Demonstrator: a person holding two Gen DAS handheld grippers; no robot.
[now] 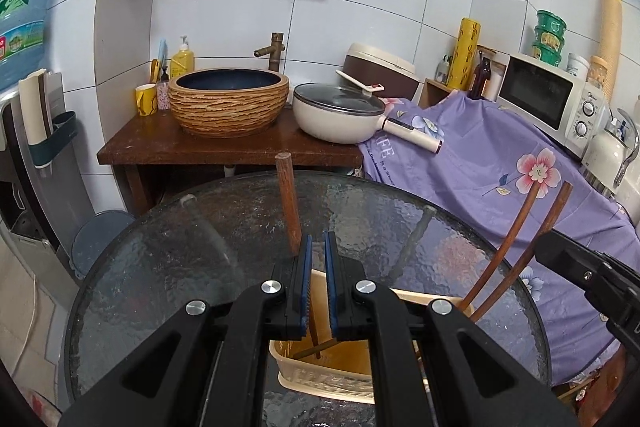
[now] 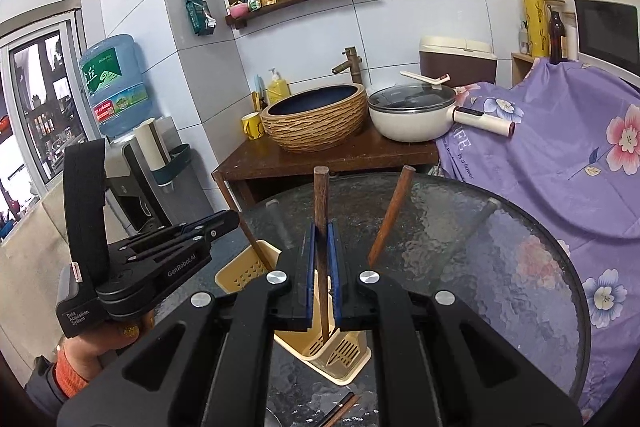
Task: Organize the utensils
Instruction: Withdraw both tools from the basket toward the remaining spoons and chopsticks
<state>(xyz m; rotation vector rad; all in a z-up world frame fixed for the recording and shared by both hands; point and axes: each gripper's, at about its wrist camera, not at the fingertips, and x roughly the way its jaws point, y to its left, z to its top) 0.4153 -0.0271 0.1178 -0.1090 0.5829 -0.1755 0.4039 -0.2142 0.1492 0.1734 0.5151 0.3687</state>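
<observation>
The task looks well underway: the cream slotted holder (image 2: 320, 343) on the glass tabletop (image 2: 500, 247) already has brown chopsticks (image 1: 516, 247) leaning in it; the right gripper (image 2: 321, 275) pinches one upright chopstick (image 2: 321, 211) whose tip dips into a compartment, seemingly about to be let go. The left gripper (image 1: 316, 283) is pressed together on a thin stick above the holder's other end, with a thicker wooden handle (image 1: 289, 203) just beside it; more chopsticks (image 2: 340, 411) lie on the tabletop, still to be sorted.
</observation>
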